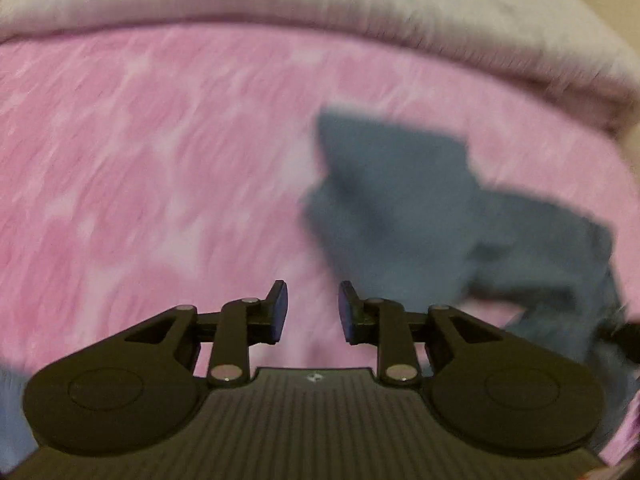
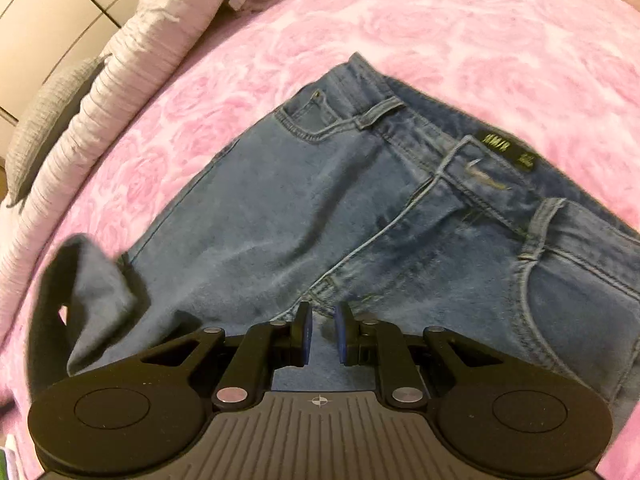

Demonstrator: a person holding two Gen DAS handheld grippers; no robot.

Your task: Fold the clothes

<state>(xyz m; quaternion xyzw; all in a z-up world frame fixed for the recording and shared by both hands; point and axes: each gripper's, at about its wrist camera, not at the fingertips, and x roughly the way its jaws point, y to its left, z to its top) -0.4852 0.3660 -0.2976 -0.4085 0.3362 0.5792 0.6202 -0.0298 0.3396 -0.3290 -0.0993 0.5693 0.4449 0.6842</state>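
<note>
A pair of blue jeans (image 2: 304,208) lies on a pink rose-patterned blanket (image 2: 480,32), waistband and black label (image 2: 507,151) at the far side. My right gripper (image 2: 323,332) is over the crotch seam, its fingers drawn close with denim pinched between them. In the blurred left wrist view the jeans (image 1: 420,208) sit to the right, rising toward a dark shape (image 1: 626,332) at the right edge. My left gripper (image 1: 313,312) hovers open above bare blanket (image 1: 160,160), nothing between its fingers. A raised denim fold (image 2: 100,280) stands beside a dark blurred object (image 2: 48,300) at the left.
A pale ribbed cover (image 2: 92,120) and a grey pillow (image 2: 40,120) run along the left side of the bed, with white cabinet doors (image 2: 52,4) behind them. The same pale bedding (image 1: 280,4) lines the far edge in the left wrist view.
</note>
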